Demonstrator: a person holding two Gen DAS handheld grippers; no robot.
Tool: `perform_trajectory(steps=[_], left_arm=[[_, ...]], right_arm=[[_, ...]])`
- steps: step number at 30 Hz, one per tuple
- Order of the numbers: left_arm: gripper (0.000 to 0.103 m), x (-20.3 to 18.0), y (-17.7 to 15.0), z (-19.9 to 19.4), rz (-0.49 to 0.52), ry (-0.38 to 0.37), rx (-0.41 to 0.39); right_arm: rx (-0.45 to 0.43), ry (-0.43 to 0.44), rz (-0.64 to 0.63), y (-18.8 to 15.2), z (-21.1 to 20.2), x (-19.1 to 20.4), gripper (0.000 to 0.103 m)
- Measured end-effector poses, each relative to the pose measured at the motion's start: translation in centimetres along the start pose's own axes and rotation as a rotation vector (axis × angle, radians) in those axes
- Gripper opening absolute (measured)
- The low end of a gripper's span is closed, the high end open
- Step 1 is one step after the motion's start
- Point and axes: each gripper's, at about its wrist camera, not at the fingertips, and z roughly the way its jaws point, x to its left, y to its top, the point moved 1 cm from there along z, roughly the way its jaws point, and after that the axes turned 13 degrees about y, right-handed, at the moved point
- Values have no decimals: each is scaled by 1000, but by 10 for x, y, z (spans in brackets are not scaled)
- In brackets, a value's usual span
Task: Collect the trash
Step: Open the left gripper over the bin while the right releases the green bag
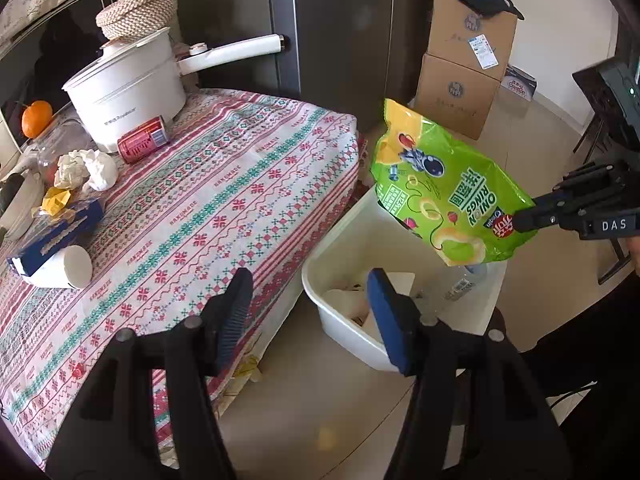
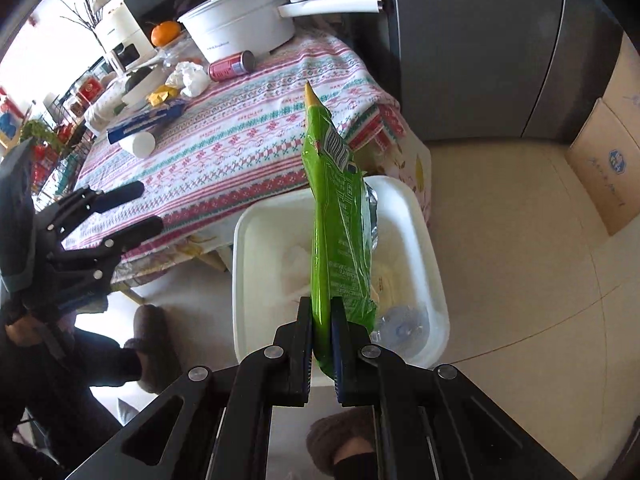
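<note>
My right gripper point(image 2: 322, 320) is shut on the lower edge of a green onion-rings snack bag point(image 2: 340, 240), which hangs above a white plastic bin point(image 2: 240, 260) on the floor. In the left wrist view the bag point(image 1: 444, 196) hangs from the right gripper point(image 1: 524, 220) over the bin point(image 1: 332, 276), which holds paper scraps and a clear plastic bottle. My left gripper point(image 1: 312, 312) is open with nothing between its fingers, near the table edge beside the bin. On the table lie a red can point(image 1: 143, 145), crumpled tissues point(image 1: 88, 168), a yellow wrapper point(image 1: 56, 200) and a tipped paper cup point(image 1: 72, 268).
A patterned cloth covers the table point(image 1: 224, 184). At its back stand a white electric pot point(image 1: 124, 92) and an orange point(image 1: 37, 118); a blue box point(image 1: 56, 236) lies nearer. A dark fridge point(image 1: 332, 28) and stacked cardboard boxes point(image 1: 460, 80) stand behind the bin. The person's slippers point(image 2: 154, 344) are beside it.
</note>
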Motion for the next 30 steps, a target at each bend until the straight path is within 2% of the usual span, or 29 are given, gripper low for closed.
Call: perform_trajectory(steps=[4, 6, 8, 10, 15, 22, 30], left_arm=[[66, 13, -3, -3, -29, 12, 2], [70, 18, -4, -4, -42, 18, 5], [72, 23, -5, -5, -54, 23, 8], [75, 28, -7, -6, -64, 29, 10], [80, 38, -9, -9, -78, 47, 15], [81, 57, -13, -11, -101, 81, 29], [82, 105, -14, -12, -180, 142, 43]], right_arm=[[22, 5, 15, 1, 8, 0, 12], [22, 3, 26, 3, 10, -1, 21], [17, -7, 43, 4, 10, -1, 54], [-5, -7, 51, 6, 7, 0, 62], [-20, -15, 32, 14, 6, 9, 65], [-15, -15, -2, 26, 14, 27, 68], [-37, -25, -34, 47, 20, 50, 71]])
